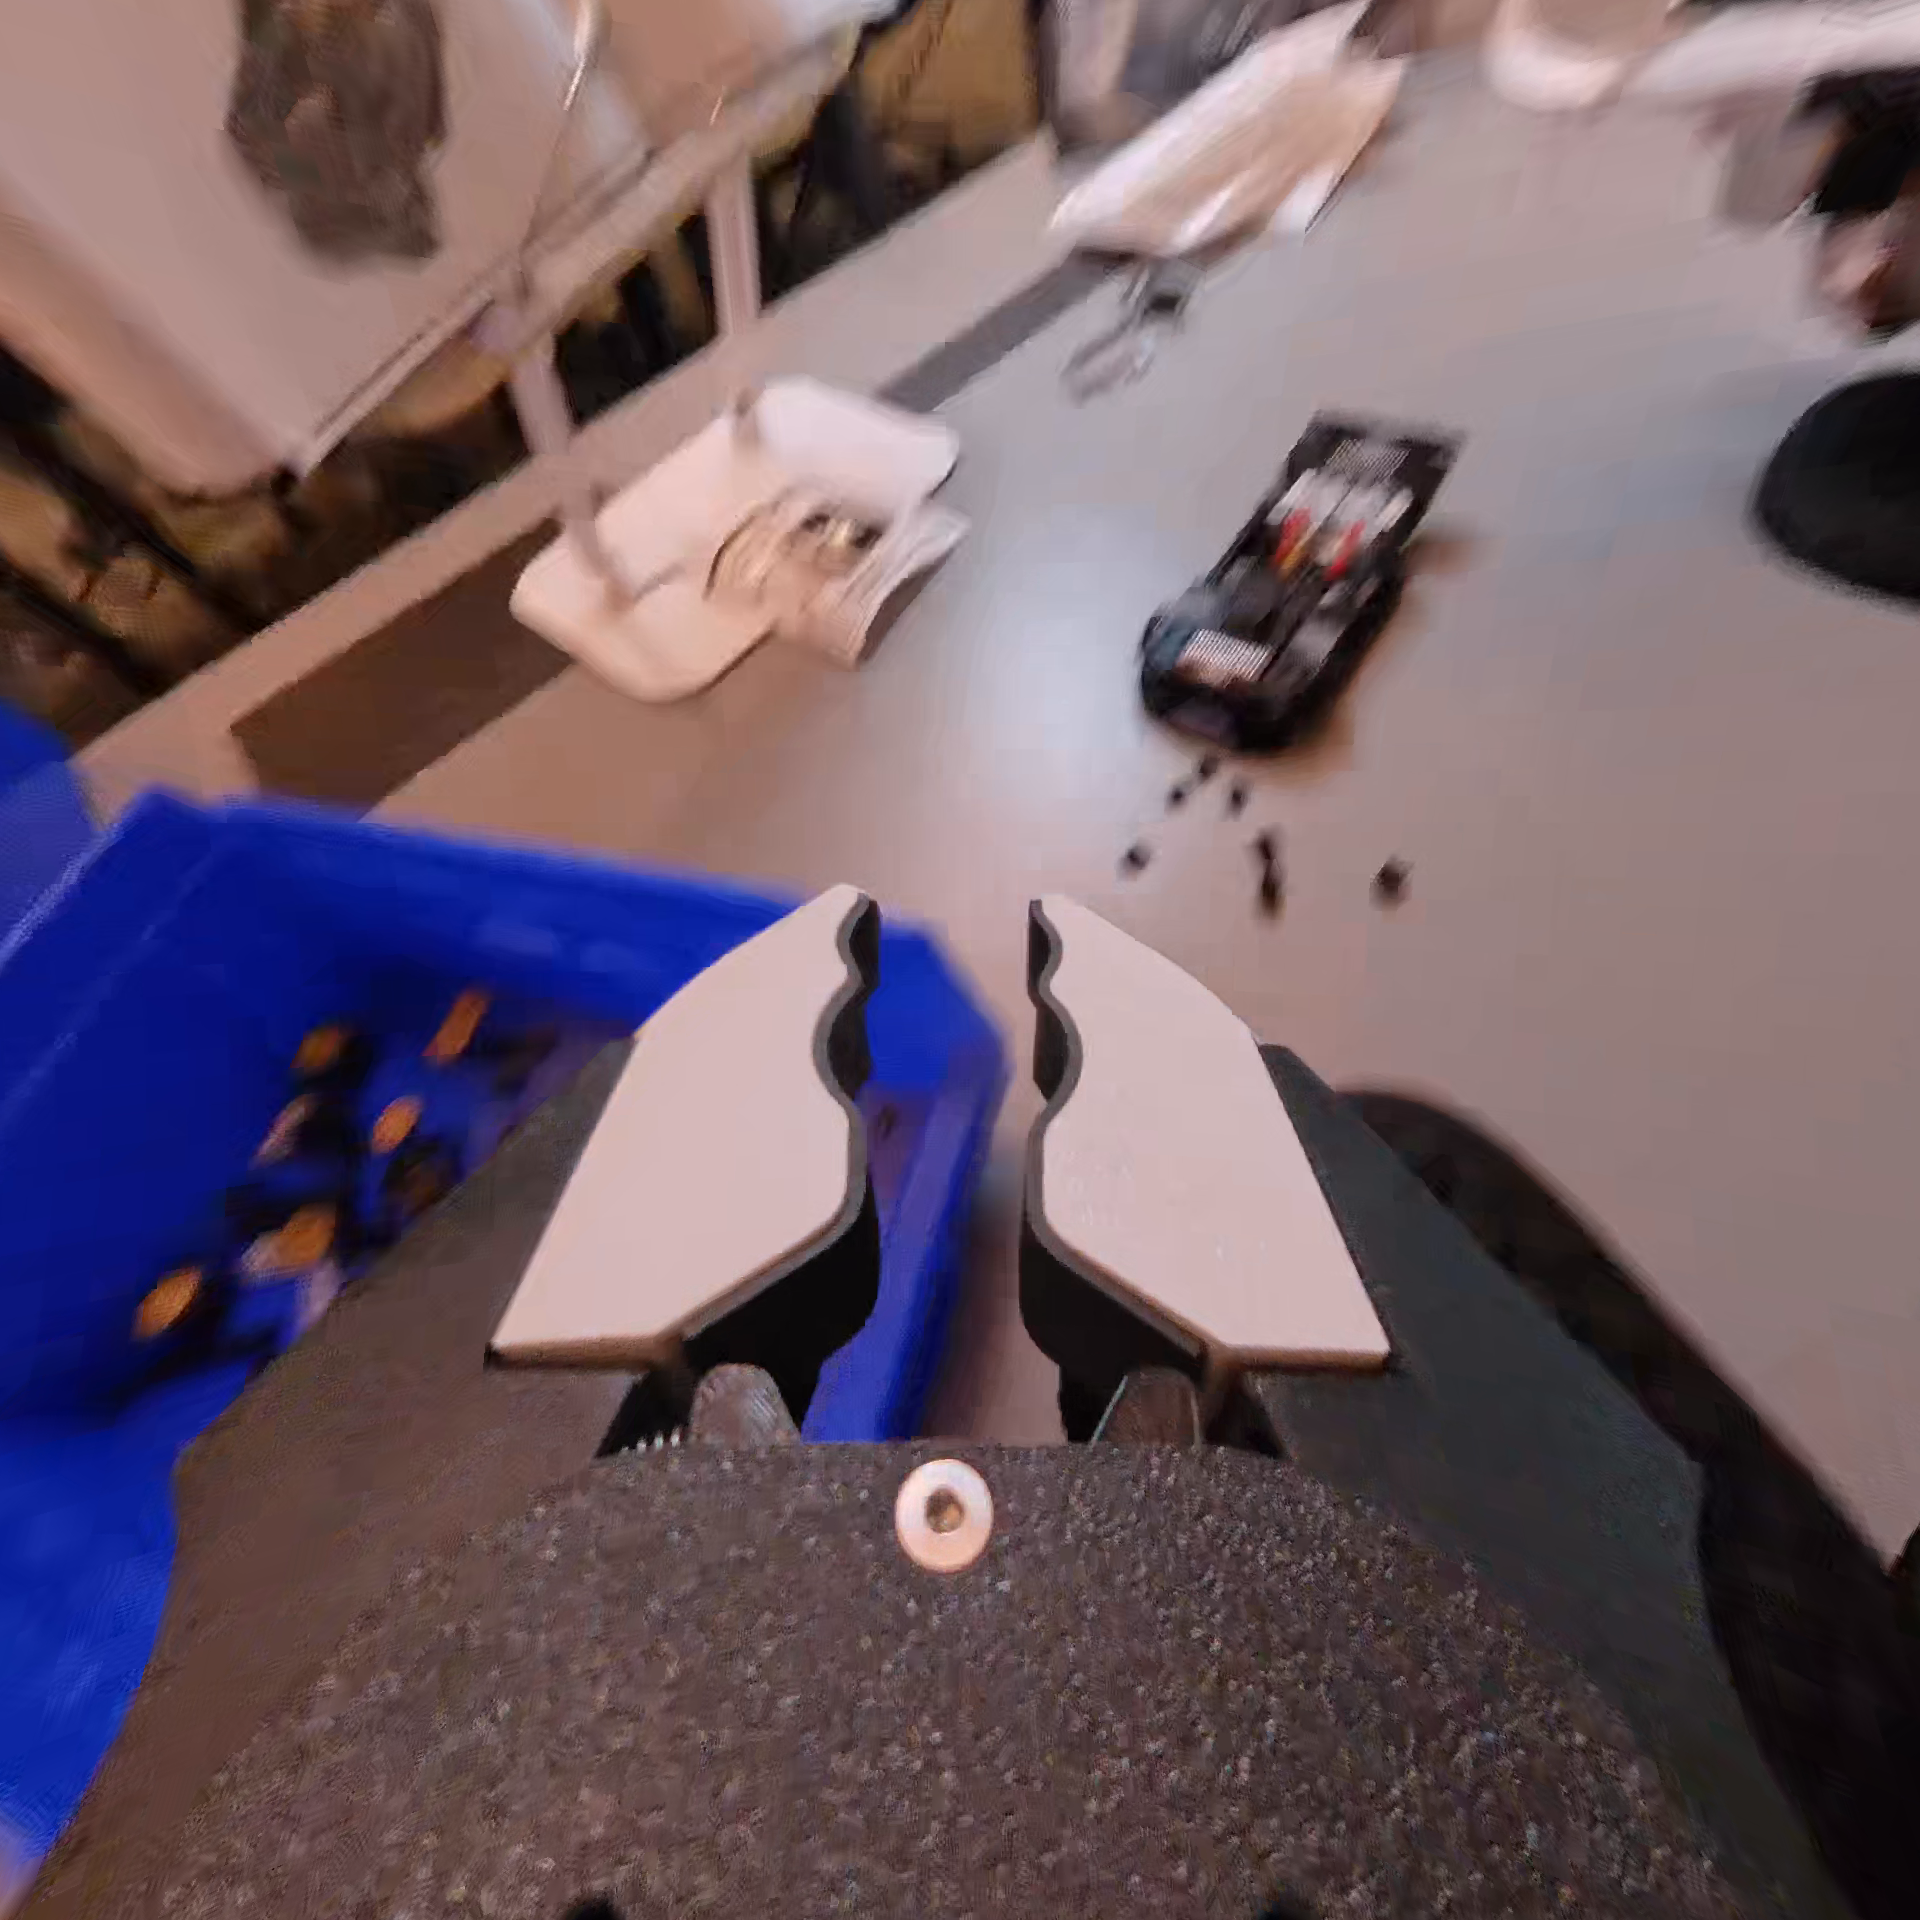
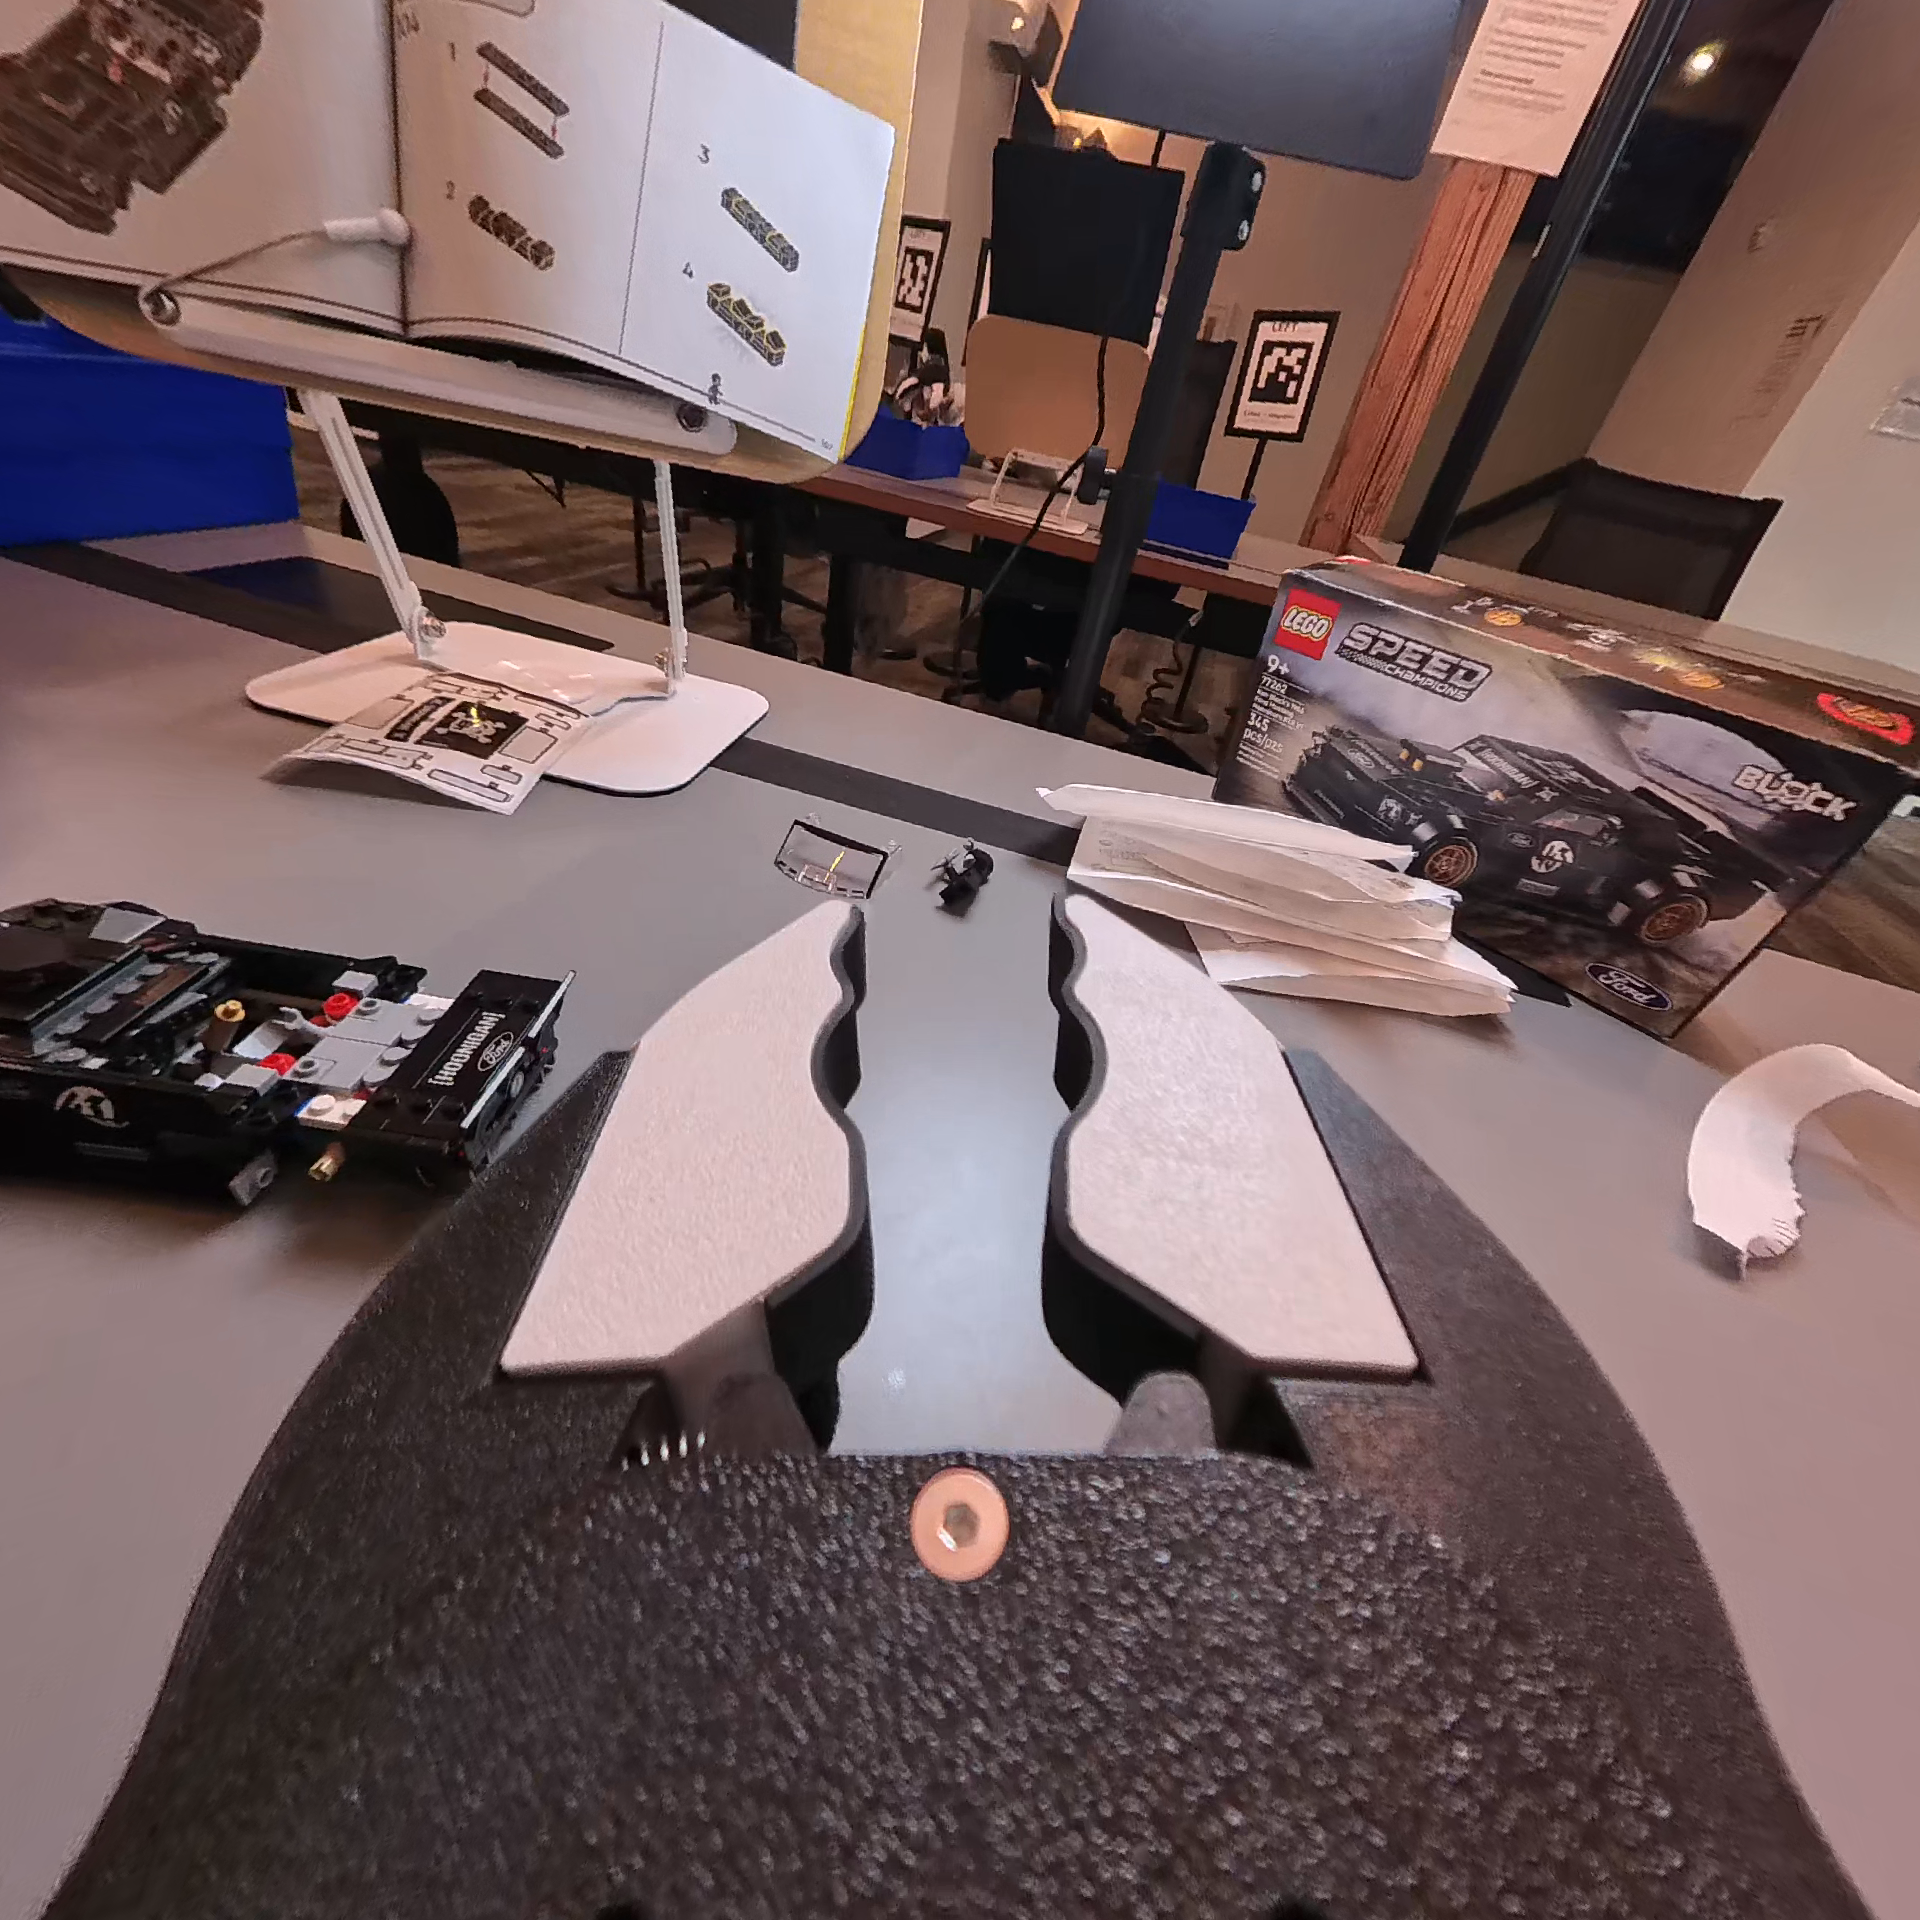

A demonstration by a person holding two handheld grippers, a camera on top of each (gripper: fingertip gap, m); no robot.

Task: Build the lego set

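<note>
Left wrist view, blurred throughout: left gripper [image 1: 953, 920] held above the grey table [image 1: 1558, 987], fingers apart with a narrow gap, nothing between them; its left finger overlaps the near corner of a blue bin [image 1: 312, 935] holding dark and orange pieces [image 1: 301, 1174], too smeared to tell apart; farther out on the table the half-built black car [image 1: 1294, 587] lies alone, with a scatter of small black parts [image 1: 1252, 847] just in front of it; a white book stand [image 1: 665, 582] sits to the car's left near the table edge. Right wrist view, sharp: right gripper [image 2: 956, 920] low over the table [image 2: 1558, 1507], fingers parted a little wider, empty; the car [image 2: 249, 1049] is on the left just beside the left finger, top open, grey, red and gold bits showing inside; straight ahead of the fingertips a clear windscreen piece [image 2: 834, 855] and a small black part [image 2: 961, 873] lie near each other; the stand [image 2: 582, 707] holds an open instruction booklet [image 2: 582, 187], a sticker sheet [image 2: 436, 743] resting on its base; at right, a stack of white paper bags [image 2: 1278, 894] touches the set's box [image 2: 1621, 790]; a torn white paper scrap [image 2: 1766, 1143] lies apart at far right
</note>
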